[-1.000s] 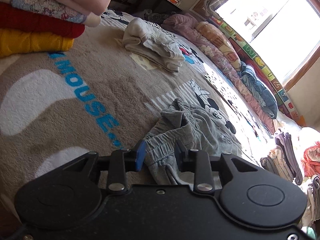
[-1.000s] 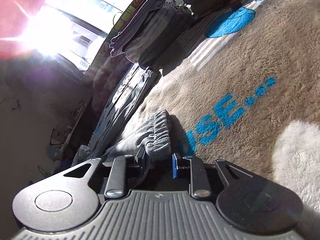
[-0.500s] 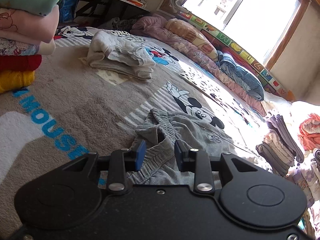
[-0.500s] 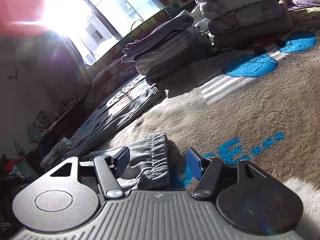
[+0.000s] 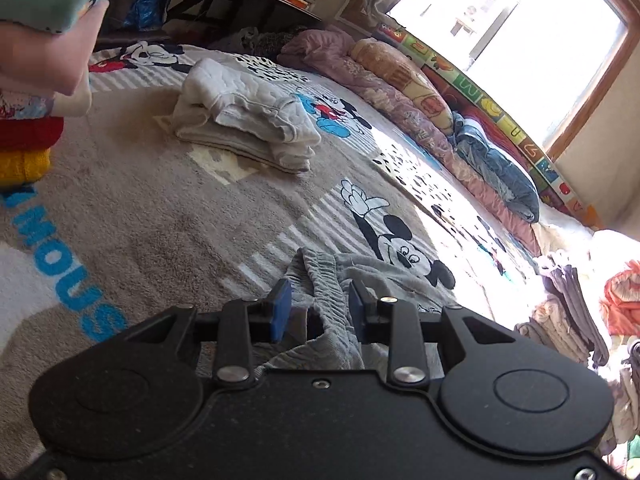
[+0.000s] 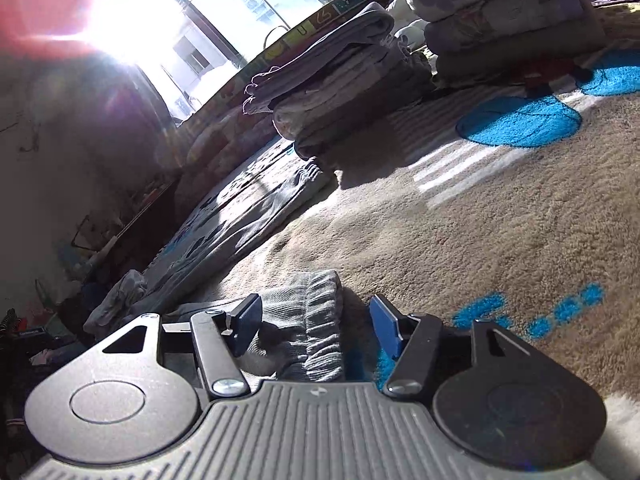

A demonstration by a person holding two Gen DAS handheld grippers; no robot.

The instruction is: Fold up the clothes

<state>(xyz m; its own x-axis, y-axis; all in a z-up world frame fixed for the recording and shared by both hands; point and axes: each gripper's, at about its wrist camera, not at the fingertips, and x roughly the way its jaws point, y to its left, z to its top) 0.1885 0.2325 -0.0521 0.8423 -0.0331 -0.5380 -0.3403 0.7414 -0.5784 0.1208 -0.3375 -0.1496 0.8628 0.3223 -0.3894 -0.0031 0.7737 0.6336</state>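
Observation:
Grey trousers (image 5: 360, 276) lie crumpled on a Mickey Mouse carpet (image 5: 160, 220). In the left wrist view my left gripper (image 5: 318, 310) is shut on their ribbed waistband, and the cloth bunches up between the blue pads. In the right wrist view the other end of the waistband (image 6: 320, 300) rests on the carpet between the fingers of my right gripper (image 6: 314, 320), which is open with its pads clear of the cloth. The trouser legs (image 6: 248, 224) stretch flat toward the window.
A folded white garment (image 5: 244, 120) sits further out on the carpet. A tall stack of folded coloured clothes (image 5: 36, 80) stands at the left. More folded piles (image 6: 340, 84) (image 6: 504, 20) stand ahead of the right gripper. Rolled bedding (image 5: 420, 108) lines the window wall.
My right gripper has opened and let go of the waistband, which now rests on the carpet. The left gripper stayed shut on the cloth while its view swung toward the window.

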